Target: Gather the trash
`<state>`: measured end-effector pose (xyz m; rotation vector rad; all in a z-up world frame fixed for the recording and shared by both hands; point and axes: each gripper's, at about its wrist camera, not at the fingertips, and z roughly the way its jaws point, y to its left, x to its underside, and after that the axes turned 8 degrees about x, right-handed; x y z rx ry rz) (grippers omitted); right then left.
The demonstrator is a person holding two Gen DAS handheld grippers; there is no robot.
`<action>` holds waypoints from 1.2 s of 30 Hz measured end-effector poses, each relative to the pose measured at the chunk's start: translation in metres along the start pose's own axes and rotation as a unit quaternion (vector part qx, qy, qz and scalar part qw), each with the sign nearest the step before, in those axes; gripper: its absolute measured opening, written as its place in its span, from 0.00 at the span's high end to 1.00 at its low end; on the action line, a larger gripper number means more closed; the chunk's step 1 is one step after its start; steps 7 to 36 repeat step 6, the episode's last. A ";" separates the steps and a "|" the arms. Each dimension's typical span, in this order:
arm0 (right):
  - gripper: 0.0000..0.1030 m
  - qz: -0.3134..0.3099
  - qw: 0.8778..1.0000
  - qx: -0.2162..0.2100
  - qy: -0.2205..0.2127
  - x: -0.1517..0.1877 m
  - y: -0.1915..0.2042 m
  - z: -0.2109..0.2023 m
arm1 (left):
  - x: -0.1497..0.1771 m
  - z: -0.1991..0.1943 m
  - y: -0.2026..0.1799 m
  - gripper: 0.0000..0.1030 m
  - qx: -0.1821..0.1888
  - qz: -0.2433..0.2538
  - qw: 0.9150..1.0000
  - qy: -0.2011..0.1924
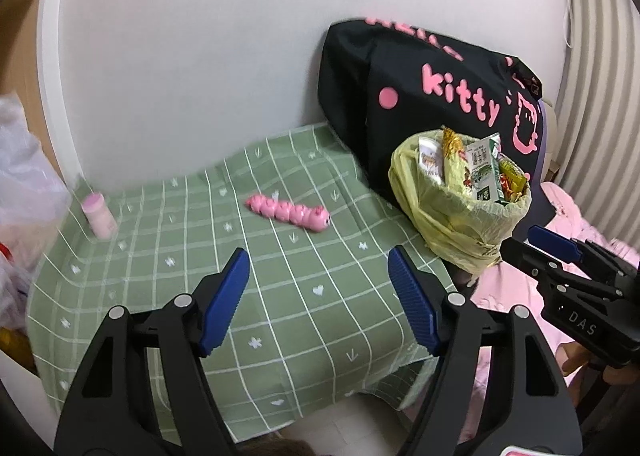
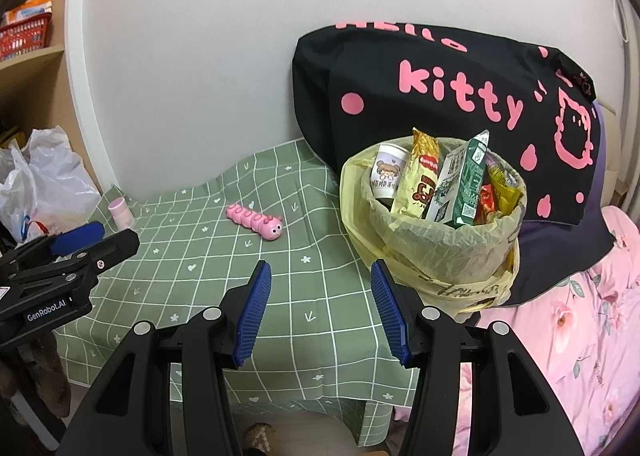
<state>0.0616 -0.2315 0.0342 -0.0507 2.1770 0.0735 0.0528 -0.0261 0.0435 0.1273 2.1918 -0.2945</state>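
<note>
A bin lined with a yellow bag (image 1: 452,223) (image 2: 432,248) stands at the right edge of the green checked table (image 1: 280,316) (image 2: 200,276). It is stuffed with trash: a paper cup (image 2: 386,175), a gold wrapper (image 2: 422,175), a green carton (image 1: 484,167) (image 2: 468,183) and snack packets. My left gripper (image 1: 318,260) (image 2: 100,242) hovers open over the table's front, nothing between its blue pads. My right gripper (image 2: 319,270) (image 1: 536,248) is open too, just left of the bin's base, holding nothing.
A pink caterpillar toy (image 1: 290,211) (image 2: 256,221) lies mid-table and a small pink bottle (image 1: 99,215) (image 2: 121,211) stands at the far left corner. A black pillow with pink lettering (image 2: 440,87) leans behind the bin. White plastic bag (image 2: 40,183) at left, pink bedding (image 2: 580,316) at right.
</note>
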 end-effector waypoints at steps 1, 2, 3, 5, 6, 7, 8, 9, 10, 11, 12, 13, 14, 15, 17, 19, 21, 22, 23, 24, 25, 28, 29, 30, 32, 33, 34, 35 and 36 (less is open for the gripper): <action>0.53 -0.002 1.000 0.001 0.001 -0.001 0.002 0.004 | 0.000 0.006 0.007 0.34 0.004 -0.014 1.000 0.011; 0.53 -0.003 1.000 0.004 0.002 -0.002 0.004 0.009 | 0.001 0.011 0.013 0.34 0.007 -0.024 1.000 0.018; 0.52 -0.004 1.000 0.004 0.003 -0.002 0.005 0.013 | 0.002 0.017 0.021 0.34 0.006 -0.037 0.999 0.025; 0.52 -0.006 1.000 0.003 0.009 -0.004 0.011 0.025 | 0.004 0.027 0.035 0.32 -0.010 -0.050 0.998 0.031; 0.50 -0.008 1.000 -0.003 0.013 -0.005 0.015 0.034 | 0.005 0.033 0.043 0.30 -0.021 -0.053 0.998 0.035; 0.50 -0.008 1.000 -0.003 0.013 -0.005 0.015 0.034 | 0.005 0.033 0.043 0.30 -0.021 -0.053 0.998 0.035; 0.50 -0.008 1.000 -0.003 0.013 -0.005 0.015 0.034 | 0.005 0.033 0.043 0.30 -0.021 -0.053 0.998 0.035; 0.50 -0.008 1.000 -0.003 0.013 -0.005 0.015 0.034 | 0.005 0.033 0.043 0.30 -0.021 -0.053 0.998 0.035; 0.50 -0.008 1.000 -0.003 0.013 -0.005 0.015 0.034 | 0.005 0.033 0.043 0.30 -0.021 -0.053 0.998 0.035; 0.50 -0.008 1.000 -0.003 0.013 -0.005 0.015 0.034 | 0.005 0.033 0.043 0.30 -0.021 -0.053 0.998 0.035; 0.50 -0.008 1.000 -0.003 0.013 -0.005 0.015 0.034 | 0.005 0.033 0.043 0.30 -0.021 -0.053 0.998 0.035; 0.50 -0.008 1.000 -0.003 0.013 -0.005 0.015 0.034 | 0.005 0.033 0.043 0.30 -0.021 -0.053 0.998 0.035; 0.50 -0.008 1.000 -0.003 0.013 -0.005 0.015 0.034 | 0.005 0.033 0.043 0.30 -0.021 -0.053 0.998 0.035; 0.50 -0.008 1.000 -0.003 0.013 -0.005 0.015 0.034 | 0.005 0.033 0.043 0.30 -0.021 -0.053 0.998 0.035; 0.50 -0.008 1.000 -0.003 0.013 -0.005 0.015 0.034 | 0.005 0.033 0.043 0.30 -0.021 -0.053 0.998 0.035; 0.50 -0.008 1.000 -0.003 0.013 -0.005 0.015 0.034 | 0.005 0.033 0.043 0.30 -0.021 -0.053 0.998 0.035; 0.50 -0.008 1.000 -0.003 0.013 -0.005 0.015 0.034 | 0.005 0.033 0.043 0.30 -0.021 -0.053 0.998 0.035; 0.50 -0.008 1.000 -0.003 0.013 -0.005 0.015 0.034 | 0.005 0.033 0.043 0.30 -0.021 -0.053 0.998 0.035; 0.50 -0.008 1.000 -0.003 0.013 -0.005 0.015 0.034 | 0.005 0.033 0.043 0.30 -0.021 -0.053 0.998 0.035; 0.50 -0.008 1.000 -0.003 0.013 -0.005 0.015 0.034 | 0.005 0.033 0.043 0.30 -0.021 -0.053 0.998 0.035; 0.50 -0.008 1.000 -0.003 0.013 -0.005 0.015 0.034 | 0.005 0.033 0.043 0.30 -0.021 -0.053 0.998 0.035; 0.50 -0.008 1.000 -0.003 0.013 -0.005 0.015 0.034 | 0.005 0.033 0.043 0.30 -0.021 -0.053 0.998 0.035; 0.50 -0.008 1.000 -0.003 0.013 -0.005 0.015 0.034 | 0.005 0.033 0.043 0.30 -0.021 -0.053 0.998 0.035; 0.50 -0.008 1.000 -0.003 0.013 -0.005 0.015 0.034 | 0.005 0.033 0.043 0.30 -0.021 -0.053 0.998 0.035; 0.50 -0.008 1.000 -0.003 0.013 -0.005 0.015 0.034 | 0.005 0.033 0.043 0.30 -0.021 -0.053 0.998 0.035; 0.50 -0.008 1.000 -0.003 0.013 -0.005 0.015 0.034 | 0.005 0.033 0.043 0.30 -0.021 -0.053 0.998 0.035; 0.50 -0.008 1.000 -0.003 0.013 -0.005 0.015 0.034 | 0.005 0.033 0.043 0.30 -0.021 -0.053 0.998 0.035; 0.50 -0.008 1.000 -0.003 0.013 -0.005 0.015 0.034 | 0.005 0.033 0.043 0.30 -0.021 -0.053 0.998 0.035; 0.50 -0.008 1.000 -0.003 0.013 -0.005 0.015 0.034 | 0.005 0.033 0.043 0.30 -0.021 -0.053 0.998 0.035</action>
